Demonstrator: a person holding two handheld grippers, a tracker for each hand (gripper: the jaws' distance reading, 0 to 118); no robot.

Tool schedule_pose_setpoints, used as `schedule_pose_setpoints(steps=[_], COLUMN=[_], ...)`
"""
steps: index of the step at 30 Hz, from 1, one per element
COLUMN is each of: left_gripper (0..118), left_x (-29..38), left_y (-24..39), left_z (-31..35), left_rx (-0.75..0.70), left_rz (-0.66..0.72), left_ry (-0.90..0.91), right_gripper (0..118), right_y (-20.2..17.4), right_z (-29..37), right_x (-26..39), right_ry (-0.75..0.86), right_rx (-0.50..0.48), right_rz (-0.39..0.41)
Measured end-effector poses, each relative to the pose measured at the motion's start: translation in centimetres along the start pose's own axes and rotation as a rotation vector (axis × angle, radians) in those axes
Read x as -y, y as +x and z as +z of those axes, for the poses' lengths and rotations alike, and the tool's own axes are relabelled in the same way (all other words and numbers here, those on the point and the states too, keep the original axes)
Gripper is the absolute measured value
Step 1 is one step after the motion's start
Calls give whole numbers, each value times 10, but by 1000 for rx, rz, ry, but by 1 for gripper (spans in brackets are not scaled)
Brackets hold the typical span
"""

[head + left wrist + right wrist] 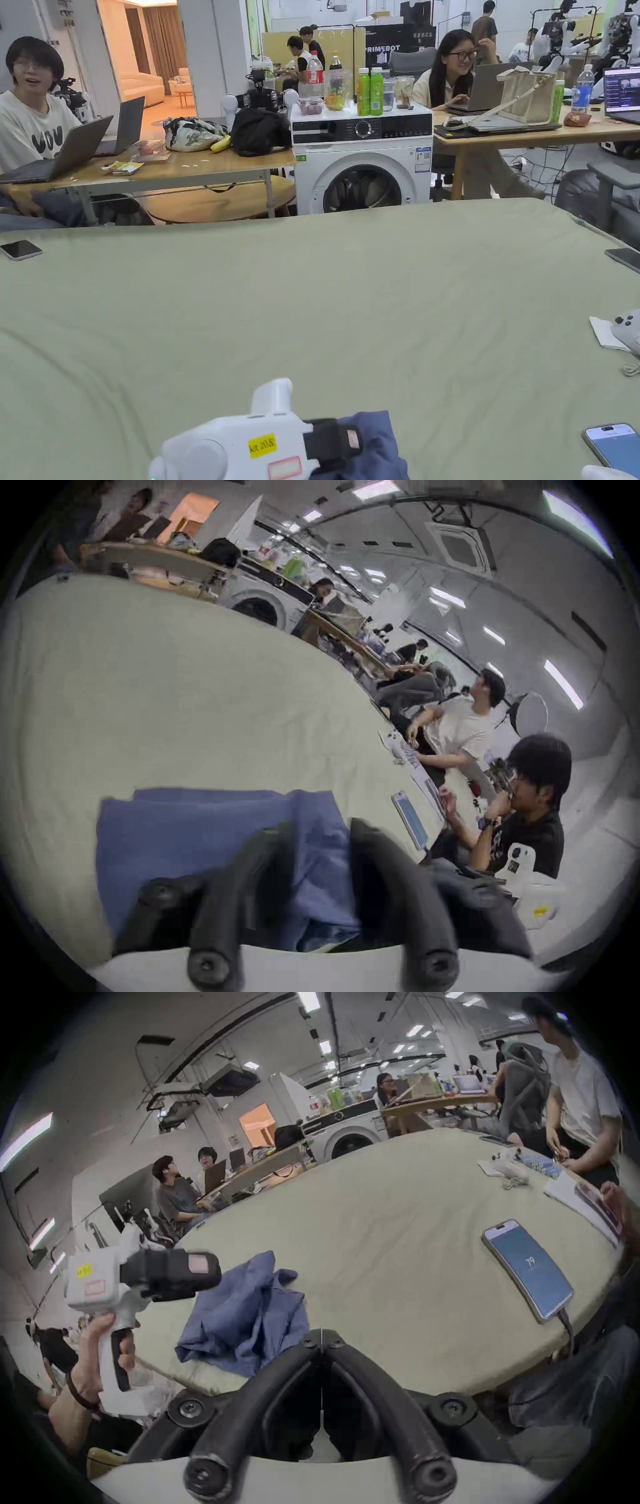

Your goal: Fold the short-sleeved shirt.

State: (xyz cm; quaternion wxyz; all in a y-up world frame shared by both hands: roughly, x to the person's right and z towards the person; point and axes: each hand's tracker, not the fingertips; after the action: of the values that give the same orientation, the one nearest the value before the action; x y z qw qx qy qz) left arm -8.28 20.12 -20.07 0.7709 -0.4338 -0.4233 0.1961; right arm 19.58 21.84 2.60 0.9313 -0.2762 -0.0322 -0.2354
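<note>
Left gripper (318,830), jaws spread, with the blue shirt (194,840) lying bunched between and beyond them at the near edge of the green-covered table (180,688); whether either jaw touches cloth cannot be told. Right gripper (322,1342), jaws pressed together on nothing, with the shirt just to its left; step judged: first pick-up, unfolded; next move calls for pinching an edge and spreading the shirt flat.

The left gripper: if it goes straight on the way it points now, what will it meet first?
Most likely the blue shirt. In its own view the left gripper has open jaws with the shirt between and just ahead of them. Beyond that lies the green table cover; depth is hard to judge.
</note>
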Motion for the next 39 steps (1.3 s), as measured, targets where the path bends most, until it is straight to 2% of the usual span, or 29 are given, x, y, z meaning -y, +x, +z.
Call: schedule_pose_setpoints(steps=[1, 2, 5, 6, 11, 12, 13, 15, 16, 17, 20, 22, 24, 28, 33, 34, 35, 36, 38, 39], left_gripper=[14, 3, 3, 2, 0, 3, 12, 50, 60, 65, 69, 70, 70, 70, 70, 69, 56, 32, 27, 26], left_x=[6, 13, 38, 39, 23, 18, 14, 6, 3, -1, -4, 4, 11, 18, 25, 26, 27, 28, 27, 26], left_y=[-1, -1, -1, 0, 0, 1, -1, -11, -17, -25, -57, -81, -98, -109, -106, -102, -98, -100, -103, -103], left_z=[-12, -27, -66, -62, -35, -20, -7, 21, 36, 48, 79, 93, 94, 76, 37, 32, 32, 32, 40, 46], left_rx=[-27, -46, -146, -97, -55, -49, -14, 41, 50, 50, -32, -85, -87, -76, 40, 6, -68, -65, -17, -9], left_rz=[-14, -55, -163, -156, -57, -45, -37, 6, 32, 56, 147, 215, 262, 281, 300, 281, 241, 225, 260, 278], left_ry=[-51, -115, -205, -159, -100, -31, 17, 88, 99, 106, 109, 133, 131, 112, 17, 26, 37, 40, 59, 79], right_gripper=[0, 0, 0, 0, 0, 0, 0, 0, 0, 0, 0, 0, 0, 0, 0, 0, 0, 0, 0, 0], right_y=[-3, -5, -14, -16, -27, -33, -39, -50, -57, -62, -76, -74, -75, -74, -68, -68, -67, -66, -62, -58], right_z=[-1, -1, -1, -1, -16, -24, -33, -56, -71, -84, -132, -160, -159, -152, -153, -153, -153, -152, -149, -149], right_x=[0, 0, 4, 6, 8, 6, 2, -6, -11, -14, -17, -5, 2, 4, -2, -2, -2, -2, 0, 1], right_ry=[-1, -5, -19, -24, -61, -62, -64, -98, -117, -140, -258, -359, -291, -278, -298, -298, -298, -294, -283, -280], right_rx=[-2, -5, -8, -7, -40, -49, -63, -118, -122, -119, 52, 94, 85, 82, 55, 56, 55, 51, 33, 12], right_rz=[4, 12, 37, 43, 68, 79, 89, 101, 114, 135, 261, 339, 347, 359, 292, 294, 294, 294, 286, 257])
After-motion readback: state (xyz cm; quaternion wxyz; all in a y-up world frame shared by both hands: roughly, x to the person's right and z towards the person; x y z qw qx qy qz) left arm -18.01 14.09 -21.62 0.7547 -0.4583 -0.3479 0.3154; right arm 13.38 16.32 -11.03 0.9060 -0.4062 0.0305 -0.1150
